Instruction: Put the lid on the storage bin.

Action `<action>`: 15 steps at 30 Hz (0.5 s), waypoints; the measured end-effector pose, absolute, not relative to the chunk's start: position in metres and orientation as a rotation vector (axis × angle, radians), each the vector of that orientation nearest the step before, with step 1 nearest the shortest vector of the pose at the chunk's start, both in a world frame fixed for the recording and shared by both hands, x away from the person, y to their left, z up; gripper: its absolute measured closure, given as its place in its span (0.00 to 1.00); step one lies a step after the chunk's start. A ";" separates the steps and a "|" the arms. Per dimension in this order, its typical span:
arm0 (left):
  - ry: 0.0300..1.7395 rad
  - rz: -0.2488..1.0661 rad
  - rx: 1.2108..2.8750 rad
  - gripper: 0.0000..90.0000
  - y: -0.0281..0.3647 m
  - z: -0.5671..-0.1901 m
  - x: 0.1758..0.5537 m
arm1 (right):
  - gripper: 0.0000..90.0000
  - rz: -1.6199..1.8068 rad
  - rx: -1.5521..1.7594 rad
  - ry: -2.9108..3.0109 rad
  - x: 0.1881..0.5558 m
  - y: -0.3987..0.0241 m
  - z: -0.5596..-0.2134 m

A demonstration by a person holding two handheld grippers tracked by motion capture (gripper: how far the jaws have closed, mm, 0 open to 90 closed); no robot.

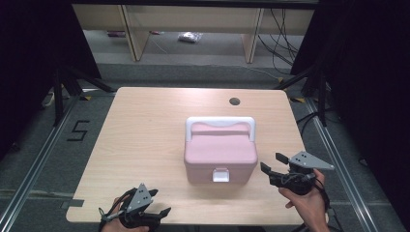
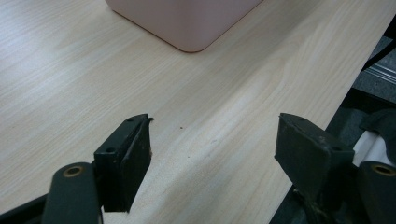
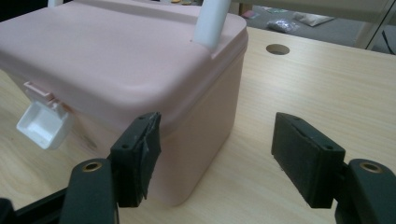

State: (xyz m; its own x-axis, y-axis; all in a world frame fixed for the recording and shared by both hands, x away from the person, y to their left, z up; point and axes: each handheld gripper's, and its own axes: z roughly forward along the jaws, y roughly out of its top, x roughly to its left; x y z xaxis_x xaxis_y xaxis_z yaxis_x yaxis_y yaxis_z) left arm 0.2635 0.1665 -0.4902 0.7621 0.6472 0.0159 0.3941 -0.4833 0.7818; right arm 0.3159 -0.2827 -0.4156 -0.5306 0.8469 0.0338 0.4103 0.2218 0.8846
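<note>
A smooth pink plastic box [image 1: 220, 154] with rounded corners sits mid-table [image 1: 145, 135]. At its four o'clock the right gripper [image 1: 271, 163] stands open, empty. At seven o'clock, the left gripper [image 1: 159, 203] gapes over pale woodgrain.

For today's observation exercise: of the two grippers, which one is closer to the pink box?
The right gripper. It sits just beside the pink box, near its right front corner, while the left gripper rests near the table's front edge, well apart from the box.
</note>
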 end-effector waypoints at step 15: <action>0.782 0.394 2.133 0.27 0.167 -0.492 0.265 | 0.22 1.256 1.149 2.134 0.298 -0.283 -0.440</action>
State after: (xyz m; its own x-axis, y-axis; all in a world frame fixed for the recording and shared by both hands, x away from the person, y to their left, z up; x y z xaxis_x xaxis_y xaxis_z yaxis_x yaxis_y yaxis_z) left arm 0.2649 0.1667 -0.4915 0.7593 0.6506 0.0123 0.3971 -0.4781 0.7834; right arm 0.2976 -0.2833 -0.4404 -0.5770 0.8147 0.0583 0.4464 0.2548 0.8578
